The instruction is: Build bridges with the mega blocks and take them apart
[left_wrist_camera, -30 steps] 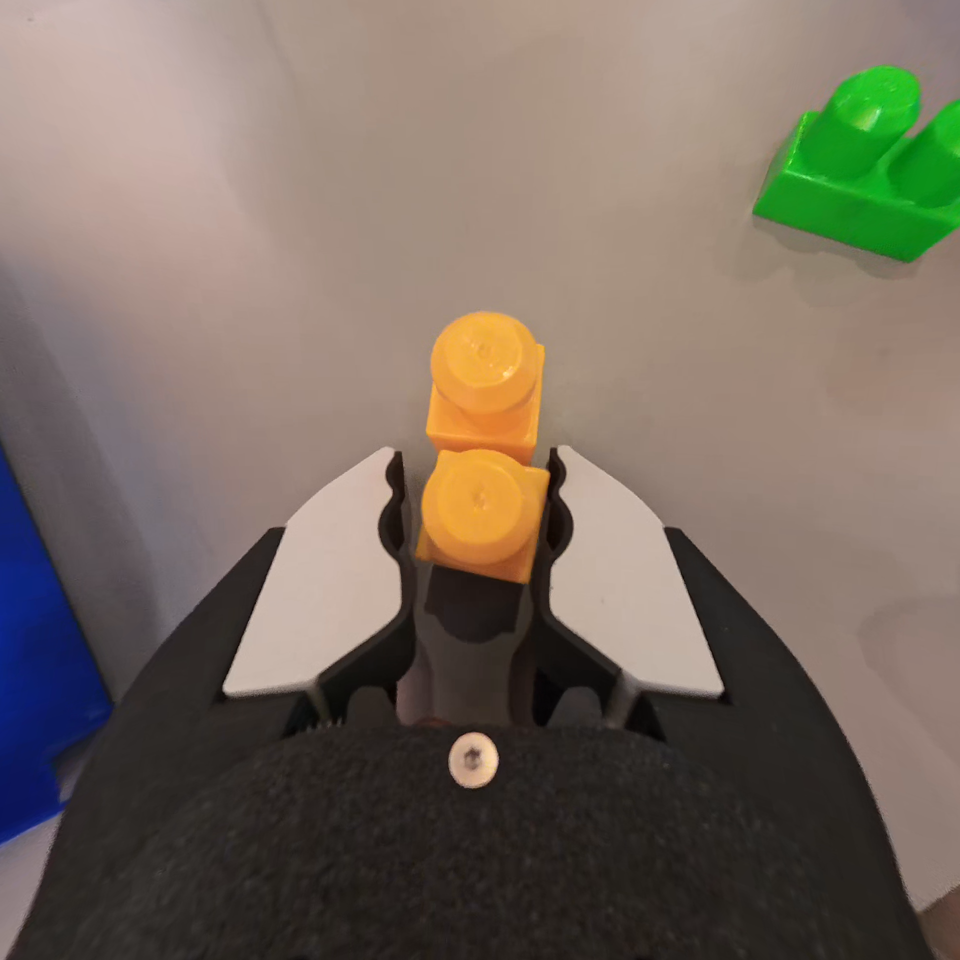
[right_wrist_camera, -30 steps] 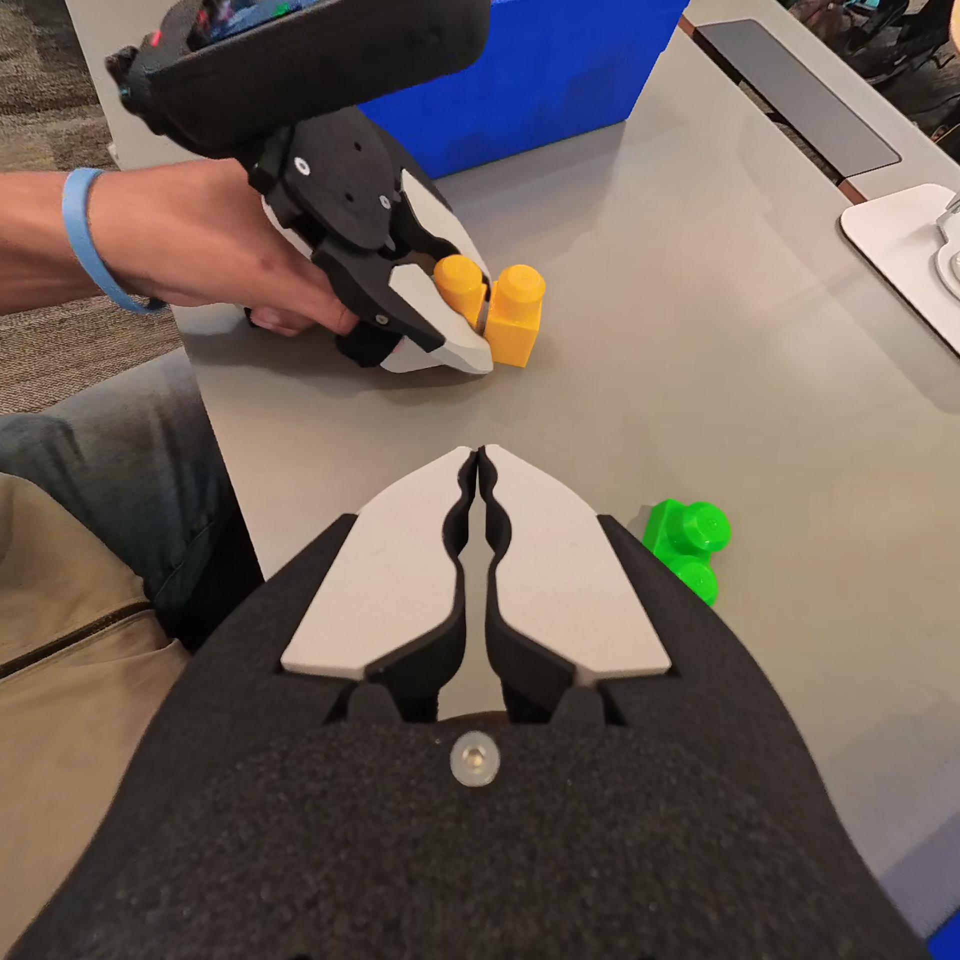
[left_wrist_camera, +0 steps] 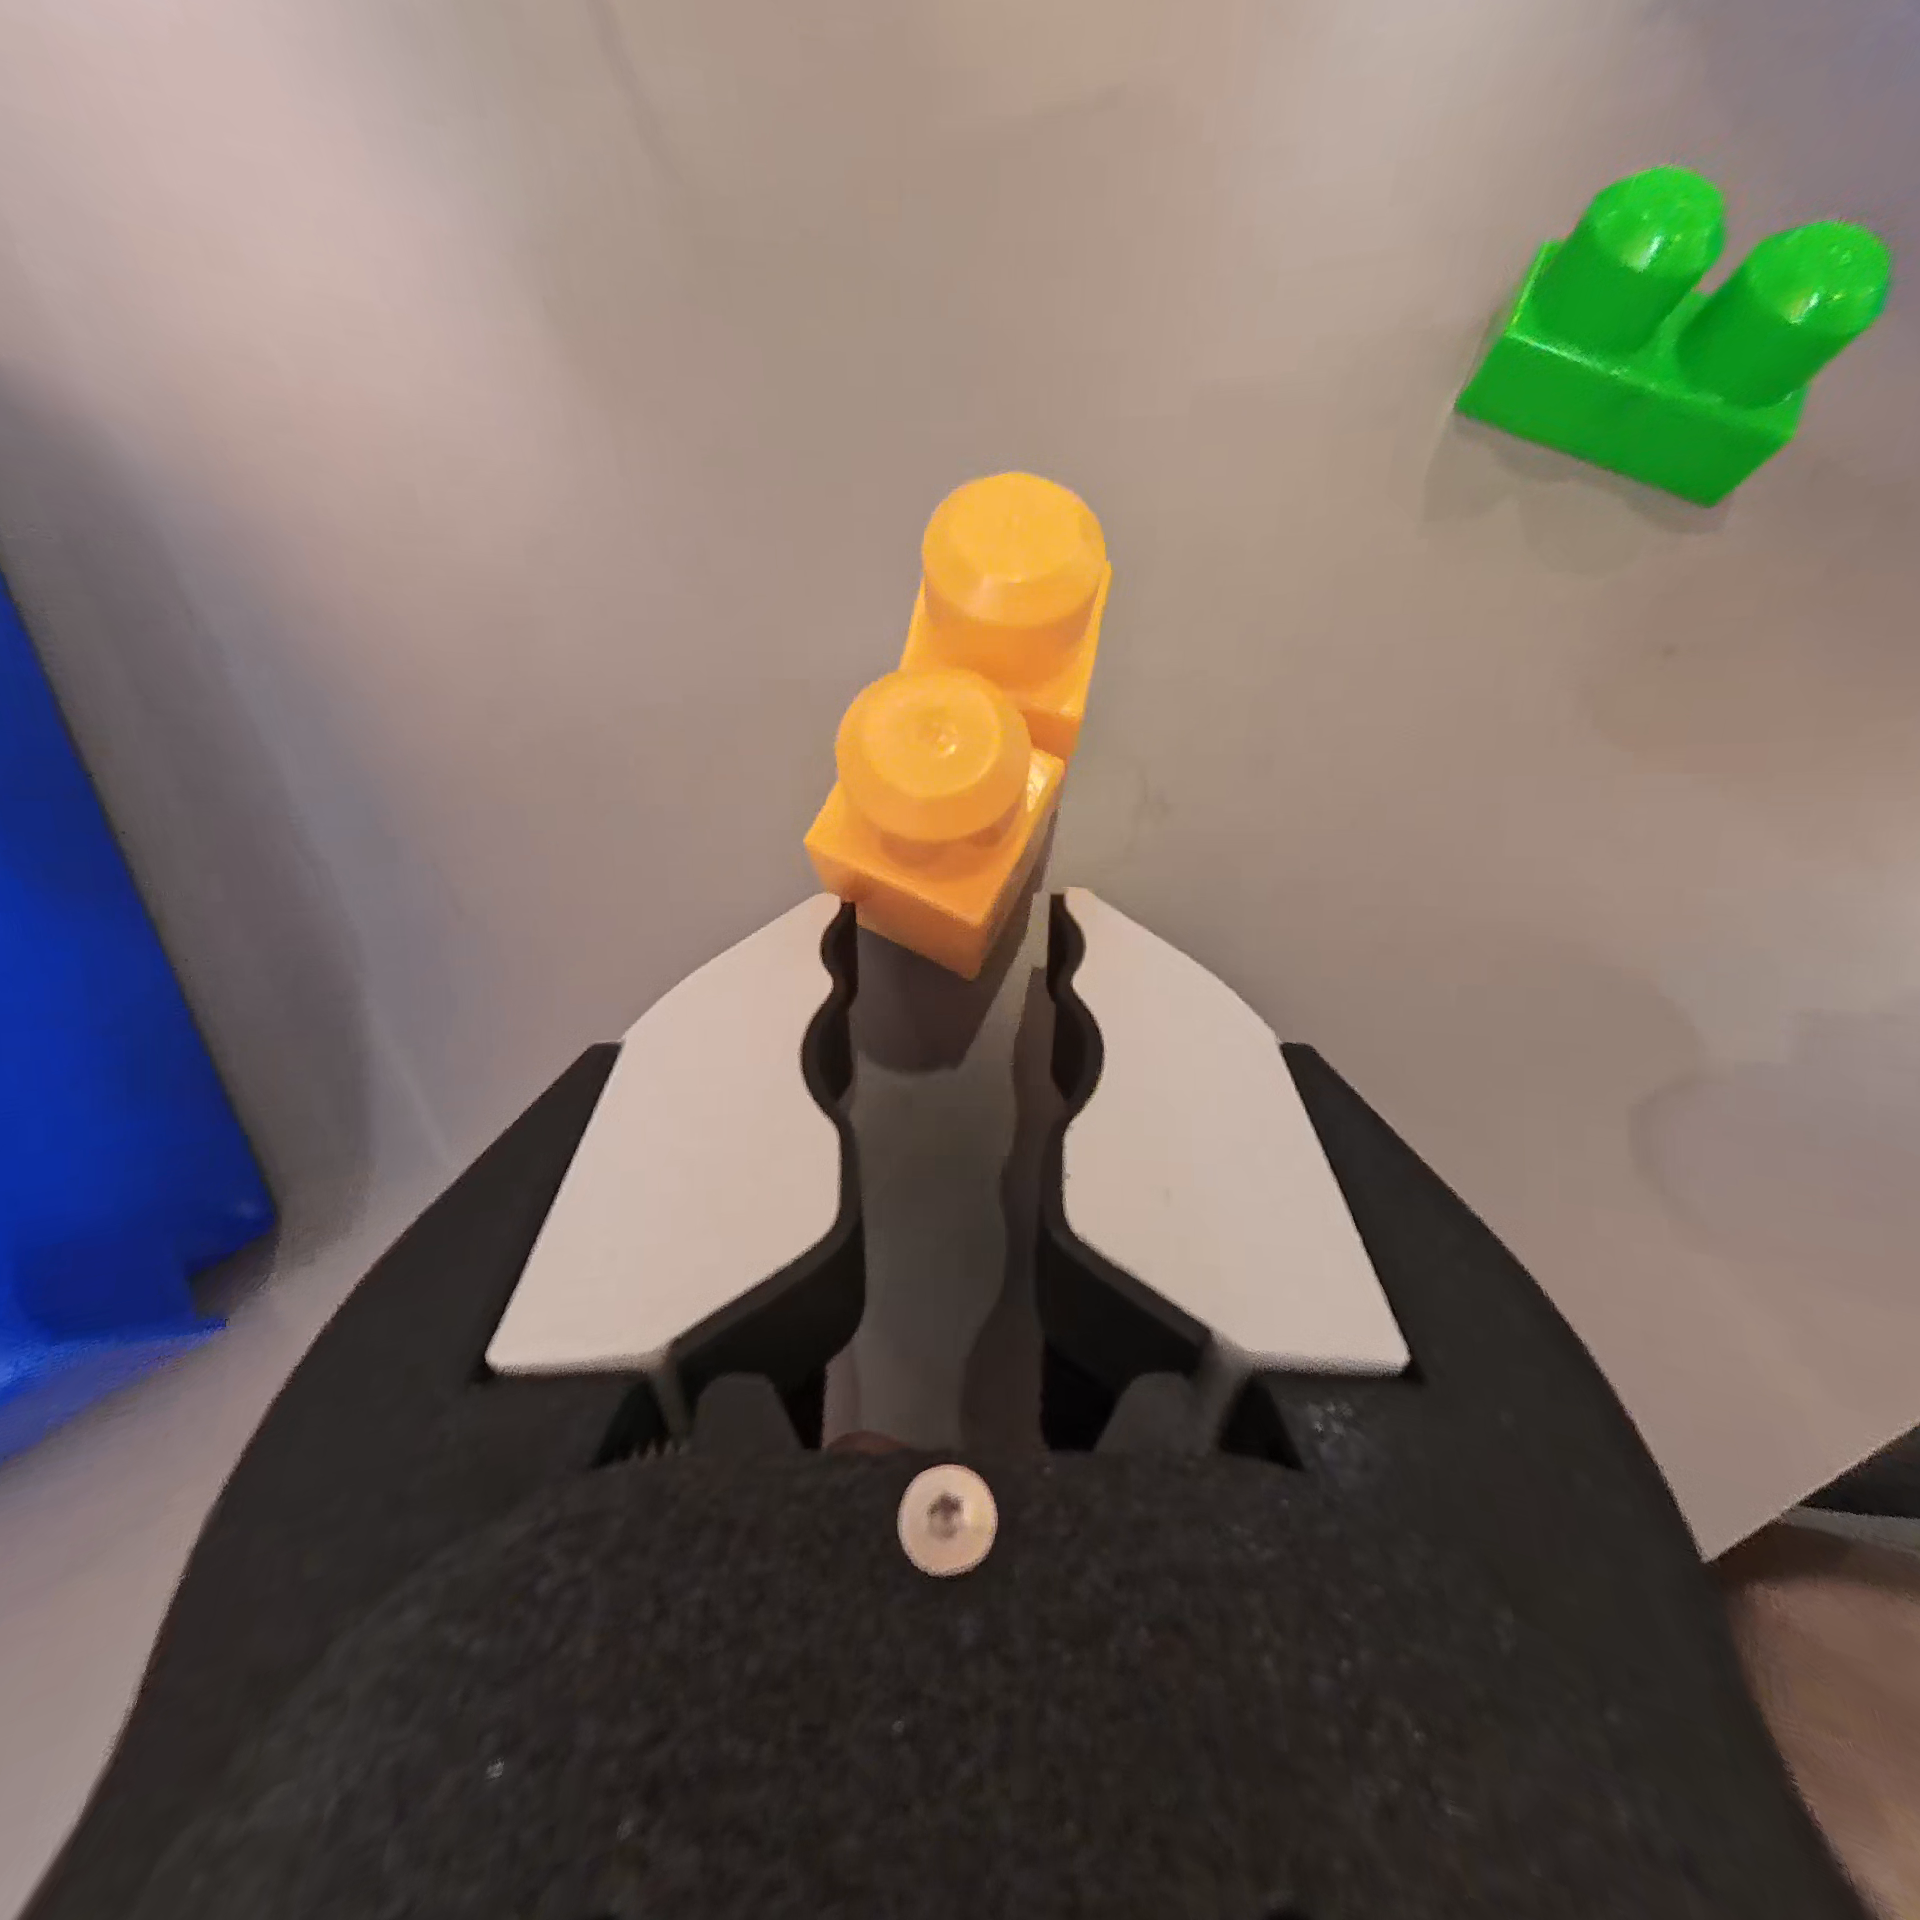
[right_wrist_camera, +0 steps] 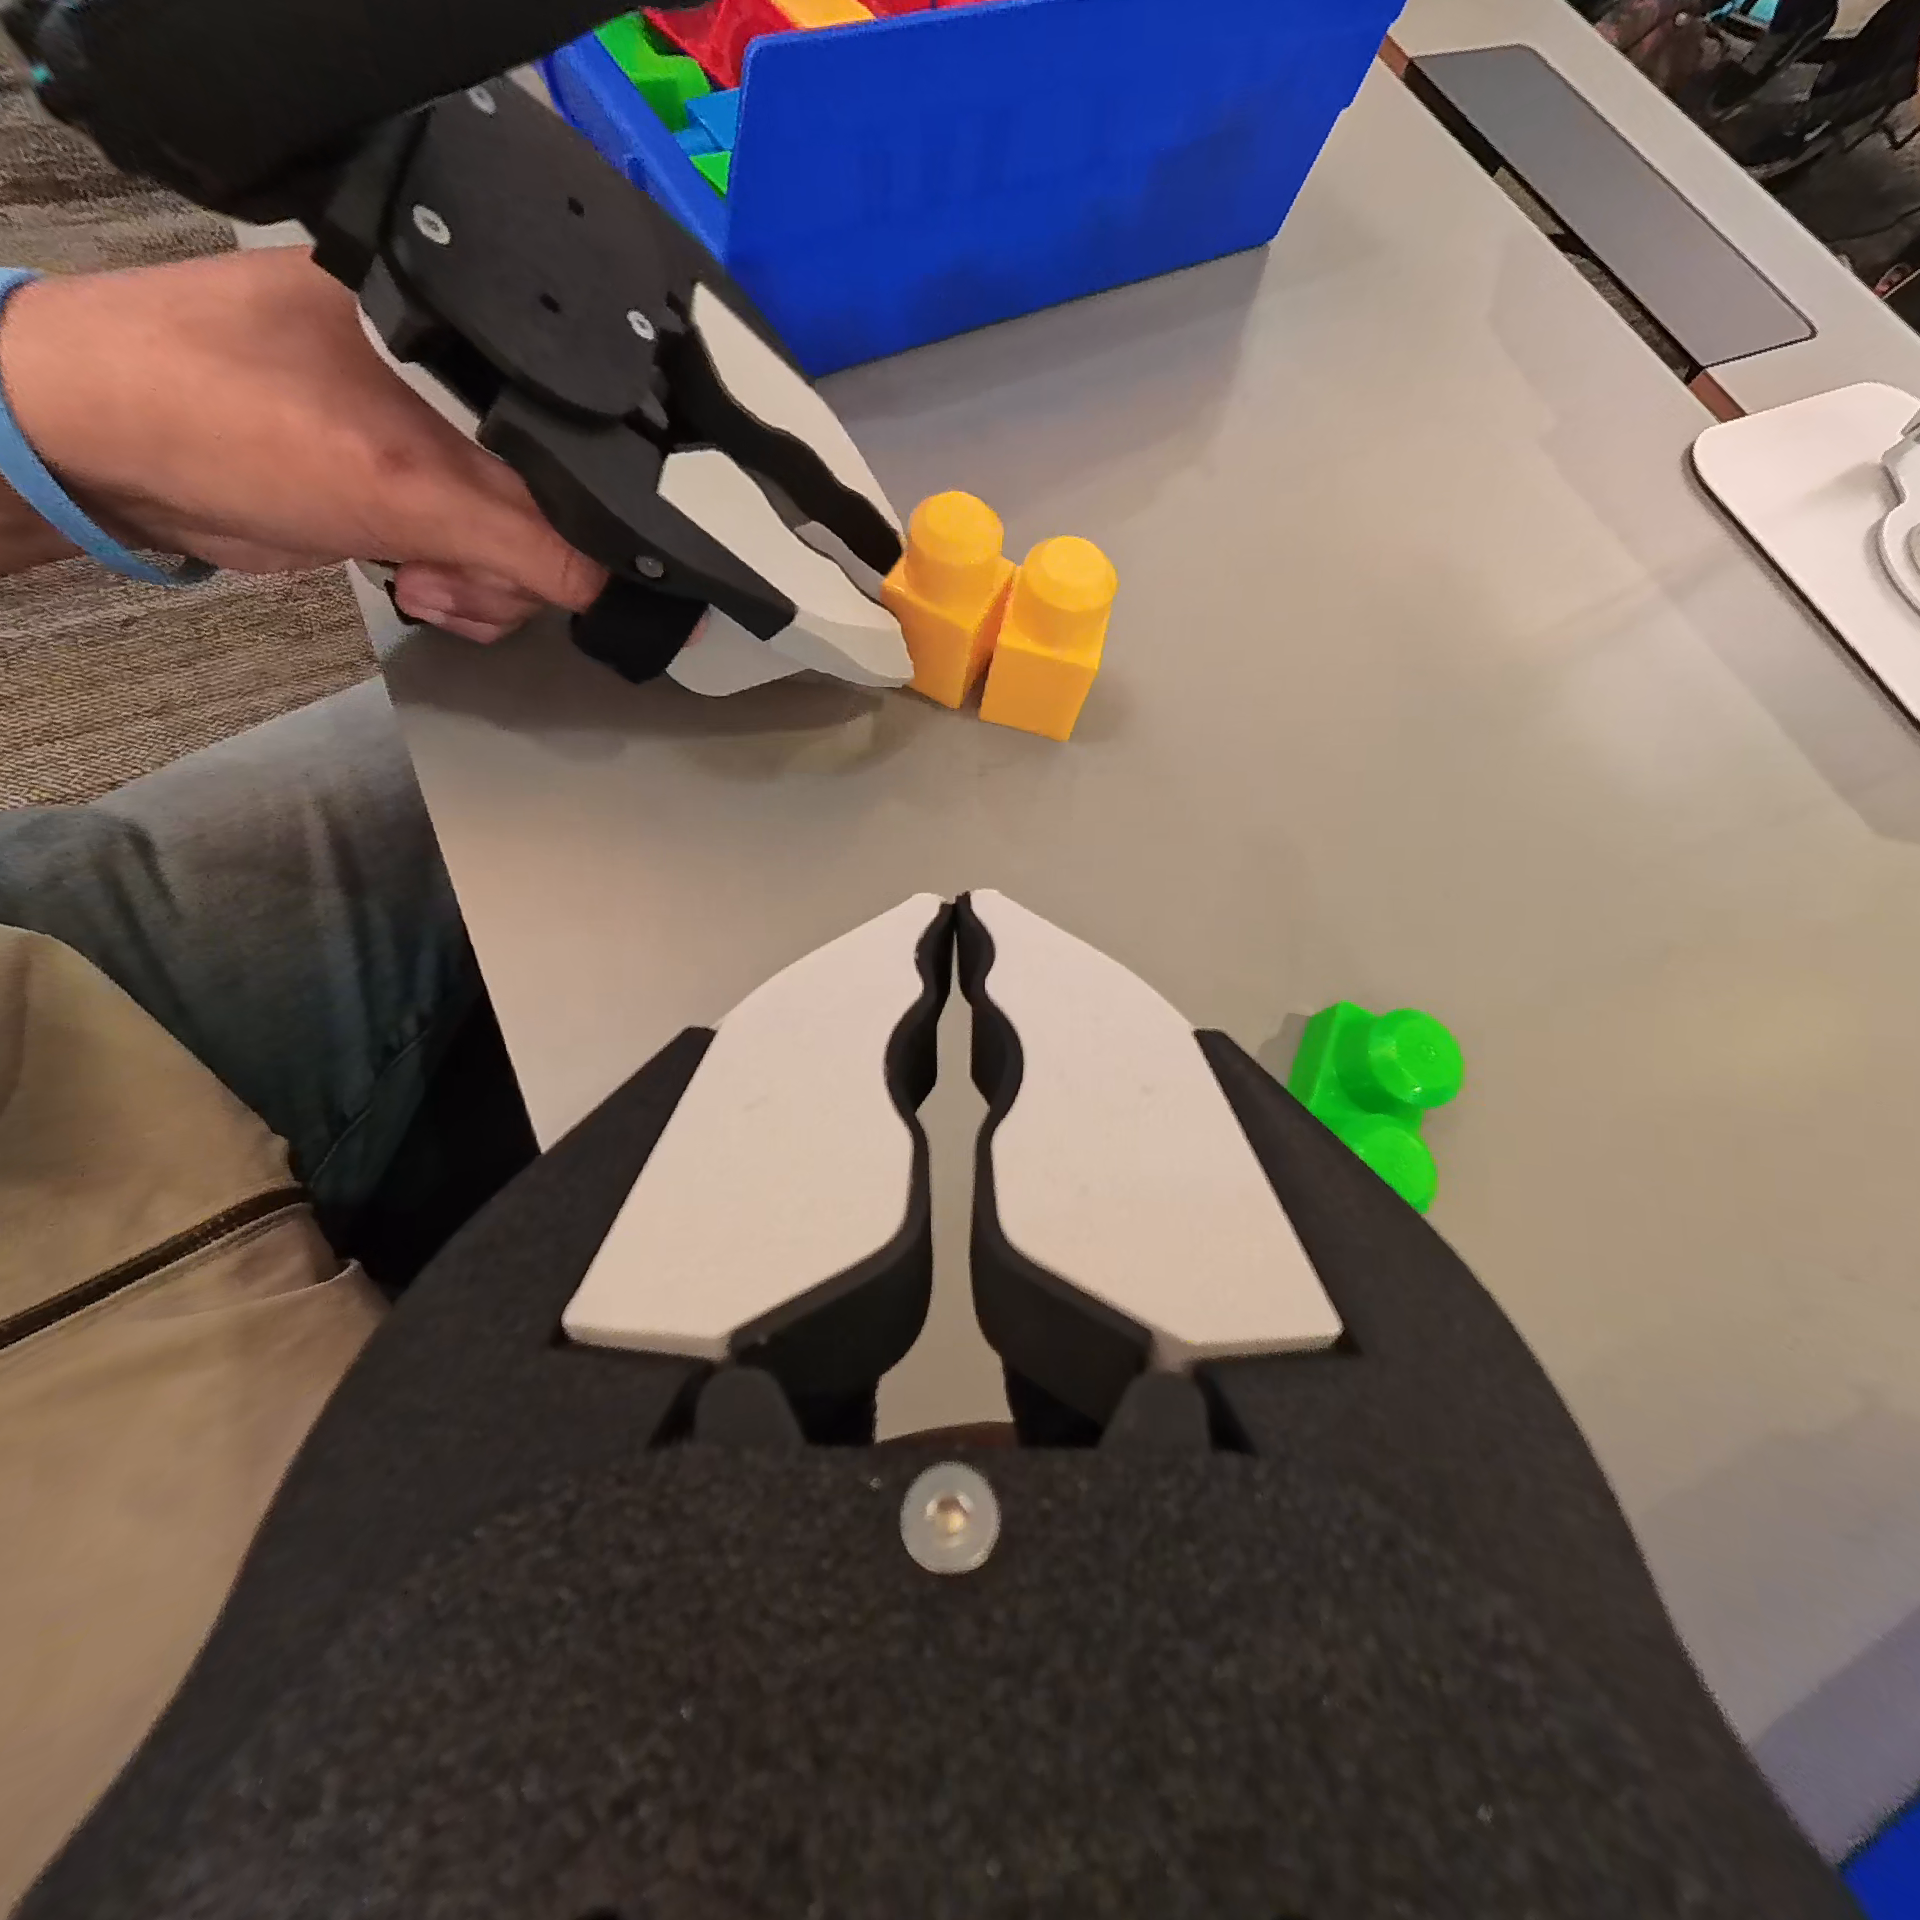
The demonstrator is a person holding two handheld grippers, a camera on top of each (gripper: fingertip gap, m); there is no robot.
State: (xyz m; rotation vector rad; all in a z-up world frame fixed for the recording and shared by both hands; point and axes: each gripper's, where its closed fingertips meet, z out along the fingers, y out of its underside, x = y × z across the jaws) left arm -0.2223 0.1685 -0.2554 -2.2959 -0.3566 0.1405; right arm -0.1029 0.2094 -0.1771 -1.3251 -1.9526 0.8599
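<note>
Leftmost, the left gripper (left_wrist_camera: pixel 943 914) stands released, its tips at the near orange block (left_wrist_camera: pixel 930 821), whose twin orange block (left_wrist_camera: pixel 1013 608) touches it just beyond. Farther right lies the green block (right_wrist_camera: pixel 1377 1096), beside the clenched, empty right gripper (right_wrist_camera: pixel 956 909). Judged: piers placed; next, seize the green span.

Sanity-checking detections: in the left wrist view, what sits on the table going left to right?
Blue bin → near orange block → far orange block → green block.
</note>
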